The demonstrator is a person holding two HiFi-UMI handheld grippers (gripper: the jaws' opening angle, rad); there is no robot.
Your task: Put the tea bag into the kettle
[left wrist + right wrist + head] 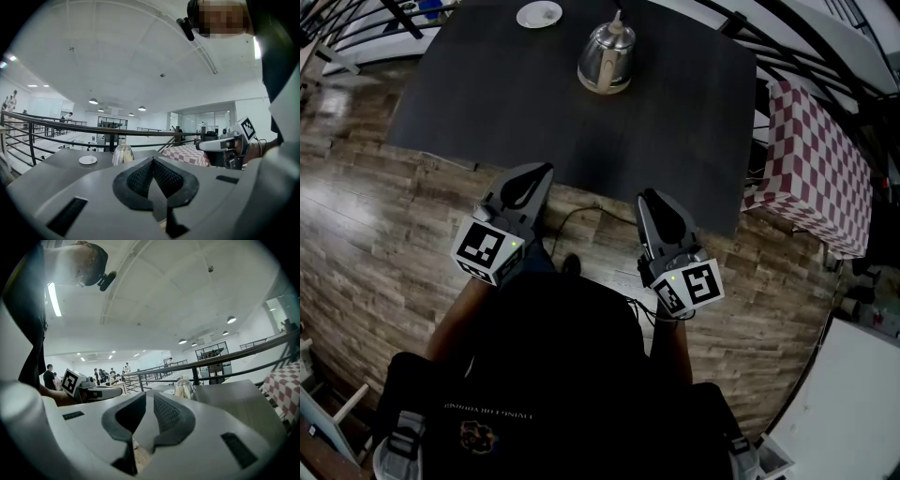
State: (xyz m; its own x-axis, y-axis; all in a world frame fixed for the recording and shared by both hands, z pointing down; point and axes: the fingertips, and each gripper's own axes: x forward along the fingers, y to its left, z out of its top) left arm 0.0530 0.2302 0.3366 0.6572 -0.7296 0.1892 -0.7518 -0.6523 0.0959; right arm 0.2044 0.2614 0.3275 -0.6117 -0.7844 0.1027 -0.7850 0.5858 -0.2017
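A shiny metal kettle stands at the far side of the dark table; it also shows in the left gripper view and the right gripper view. A white saucer lies left of it, with a small thing on it too small to make out. My left gripper hovers at the table's near edge, its pads together and empty. My right gripper hangs beside it, short of the table, with a narrow gap between its pads and nothing in it.
A table under a red-and-white checked cloth stands to the right. A black metal railing runs behind the dark table. Wooden floor lies under me and to the left. People stand far off in the hall.
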